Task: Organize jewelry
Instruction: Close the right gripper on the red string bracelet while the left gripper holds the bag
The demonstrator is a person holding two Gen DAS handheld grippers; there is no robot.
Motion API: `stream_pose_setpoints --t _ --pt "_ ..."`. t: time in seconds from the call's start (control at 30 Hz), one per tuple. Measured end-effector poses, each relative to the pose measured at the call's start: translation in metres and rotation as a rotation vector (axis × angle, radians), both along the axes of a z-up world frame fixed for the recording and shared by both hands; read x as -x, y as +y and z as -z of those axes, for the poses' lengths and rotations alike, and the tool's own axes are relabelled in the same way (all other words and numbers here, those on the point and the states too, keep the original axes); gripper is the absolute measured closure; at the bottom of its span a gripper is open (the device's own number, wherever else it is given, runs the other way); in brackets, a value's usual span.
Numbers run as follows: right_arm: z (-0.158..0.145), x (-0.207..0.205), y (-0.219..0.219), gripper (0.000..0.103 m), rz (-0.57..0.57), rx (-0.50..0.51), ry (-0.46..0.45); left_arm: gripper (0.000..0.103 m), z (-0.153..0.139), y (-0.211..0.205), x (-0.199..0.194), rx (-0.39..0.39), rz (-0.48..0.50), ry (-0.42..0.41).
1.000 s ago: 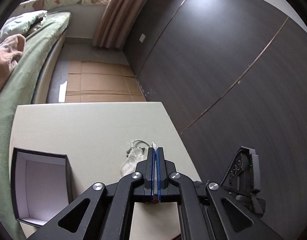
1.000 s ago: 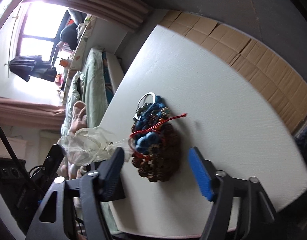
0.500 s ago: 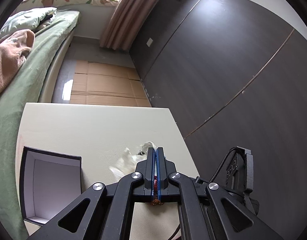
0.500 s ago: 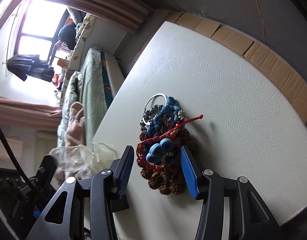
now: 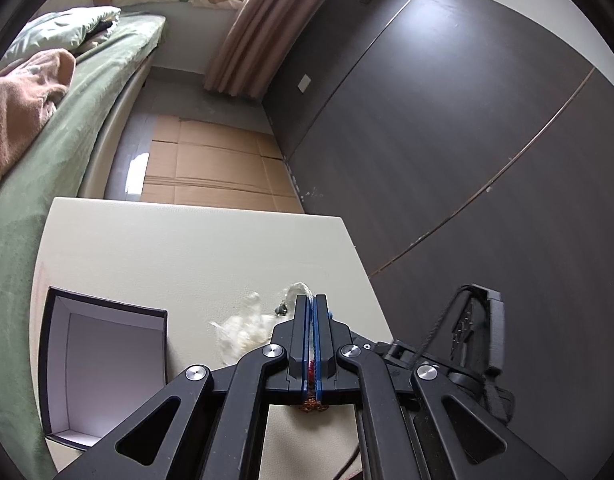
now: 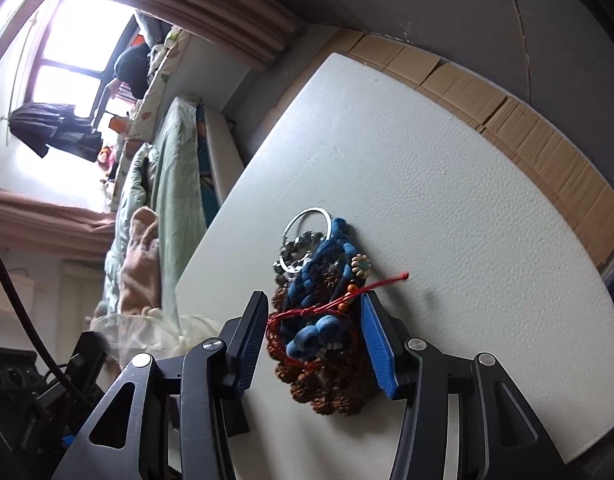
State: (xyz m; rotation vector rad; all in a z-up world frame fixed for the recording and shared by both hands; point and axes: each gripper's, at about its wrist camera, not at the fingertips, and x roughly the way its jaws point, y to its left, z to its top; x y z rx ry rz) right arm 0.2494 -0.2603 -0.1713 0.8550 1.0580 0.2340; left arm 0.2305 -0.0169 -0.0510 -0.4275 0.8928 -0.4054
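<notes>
A heap of jewelry [image 6: 319,312] lies on the white table [image 6: 447,184]: blue braided bracelets, a red cord, brown bead strands and a silver ring [image 6: 307,220]. My right gripper [image 6: 313,312] is partly closed around the heap, with a blue-padded finger on each side. My left gripper [image 5: 311,308] is shut on the edge of a clear plastic bag [image 5: 243,328]; a bit of red cord and brown bead shows between its pads. The bag also shows at the lower left of the right wrist view [image 6: 147,332]. An open dark box with a white inside [image 5: 103,368] sits left of the left gripper.
A bed with green bedding [image 5: 67,120] runs along the table's left side. Cardboard sheets [image 5: 211,168] cover the floor beyond the table. A dark panelled wall [image 5: 467,140] stands to the right. The table's far half is bare.
My right gripper has closed in from wide open around the jewelry heap. My left gripper stayed shut and drew back, and the plastic bag shifted with it.
</notes>
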Motion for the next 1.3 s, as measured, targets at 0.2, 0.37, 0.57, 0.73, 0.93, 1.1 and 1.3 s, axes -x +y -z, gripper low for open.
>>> stream_pose_setpoints --t 0.2,0.37,0.57,0.73,0.93,1.1,1.3 --pt "-0.009 0.007 0.009 0.053 -0.061 -0.099 -0.052 0.102 0.002 0.003 -0.003 0.009 -0.001 0.013" --pt "-0.010 0.011 0.023 0.053 -0.108 -0.083 -0.058 0.102 0.003 0.005 -0.006 0.011 -0.006 0.017" --pt "0.003 0.017 0.030 0.079 -0.118 0.005 0.014 0.102 0.003 0.006 -0.006 0.021 -0.002 0.025" --pt "0.000 0.026 0.020 0.096 -0.102 0.015 0.018 0.102 0.003 0.004 -0.006 0.019 0.007 0.026" --pt "-0.006 0.034 0.009 0.096 -0.076 0.015 -0.003 0.102 0.003 0.005 -0.007 0.018 0.007 0.027" --pt "-0.021 0.038 0.005 0.096 -0.068 -0.071 -0.081 0.102 0.002 0.008 -0.006 0.020 -0.006 0.024" --pt "-0.044 0.043 0.015 0.096 -0.104 -0.171 -0.198 0.102 -0.004 0.010 -0.002 0.022 -0.012 0.010"
